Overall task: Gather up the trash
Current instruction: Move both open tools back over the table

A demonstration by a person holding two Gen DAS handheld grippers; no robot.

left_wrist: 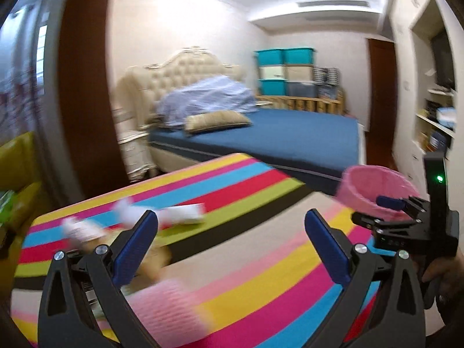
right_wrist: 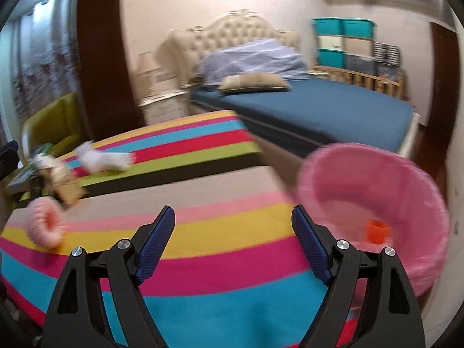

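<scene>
Both views are motion-blurred. The left gripper [left_wrist: 230, 226] has its jaws wide apart with nothing between them; the right gripper [right_wrist: 233, 220] also stands spread and empty.

The trash lies on the striped tabletop [right_wrist: 203, 232], toward its far left part. Counted in the right wrist view:
- one white crumpled tissue or wrapper [right_wrist: 101, 158] on the red and green stripes;
- one brownish paper or cardboard scrap [right_wrist: 65, 187] just beside it, possibly more than one piece, since blur merges the edges;
- one pink fuzzy ring [right_wrist: 46, 226] nearer the front left edge.

One pink-lined bin [right_wrist: 377, 203] sits at the right of the tabletop, with one small orange item [right_wrist: 377, 232] already inside.

Handling judgement: all pieces look light. The tissue is soft and will compress, so a pinch across its bulk should hold. The brown scrap looks thin and somewhat stiff; an edge or raised fold is the best hold, as a flat pinch may slide. The ring is soft and springy; gripping one side of the loop, through the hole, seems safest.
</scene>
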